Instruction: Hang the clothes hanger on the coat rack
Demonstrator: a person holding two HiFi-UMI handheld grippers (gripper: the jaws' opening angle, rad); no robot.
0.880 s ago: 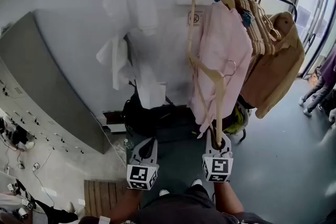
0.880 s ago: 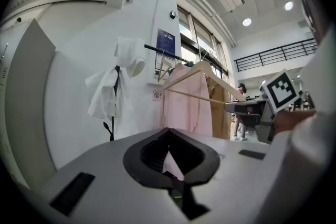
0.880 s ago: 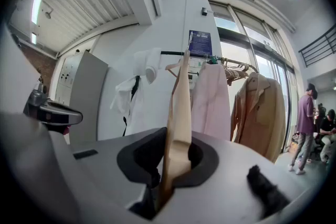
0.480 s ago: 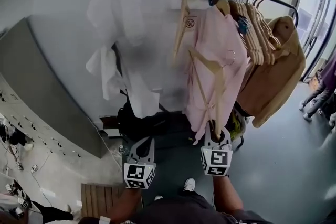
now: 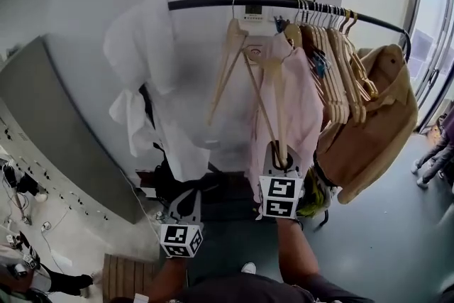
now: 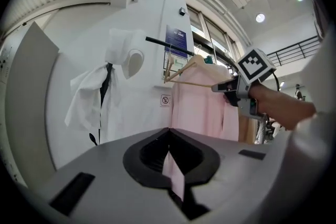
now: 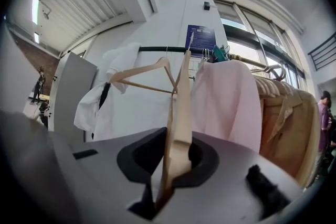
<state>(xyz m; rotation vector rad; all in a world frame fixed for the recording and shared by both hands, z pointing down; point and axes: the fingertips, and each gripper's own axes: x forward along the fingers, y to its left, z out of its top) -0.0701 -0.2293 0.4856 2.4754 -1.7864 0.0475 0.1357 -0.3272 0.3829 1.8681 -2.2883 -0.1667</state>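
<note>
A black rack rail [image 5: 206, 2] runs across the top of the head view. My right gripper [image 5: 278, 152] is shut on the end of one arm of a wooden hanger [image 5: 275, 103], held upright with its top close under the rail. Whether its hook is over the rail I cannot tell. In the right gripper view the hanger [image 7: 178, 128] rises from between the jaws toward the rail [image 7: 157, 50]. Just to its left an empty wooden hanger [image 5: 221, 71] hangs on the rail. My left gripper [image 5: 186, 194] stays low, shut and empty; it sees the right gripper [image 6: 223, 89].
On the rail hang a white garment [image 5: 152, 81], a pink shirt [image 5: 305, 110], a bunch of wooden hangers [image 5: 333, 60] and a tan coat [image 5: 376, 117]. A grey cabinet [image 5: 57, 131] slants at the left. Dark bags [image 5: 213, 184] lie under the rack. A person [image 5: 433, 160] stands far right.
My right gripper has lifted the hanger up and a little left, to just under the rail. The empty hanger on the rail has swung left. The left gripper stayed low.
</note>
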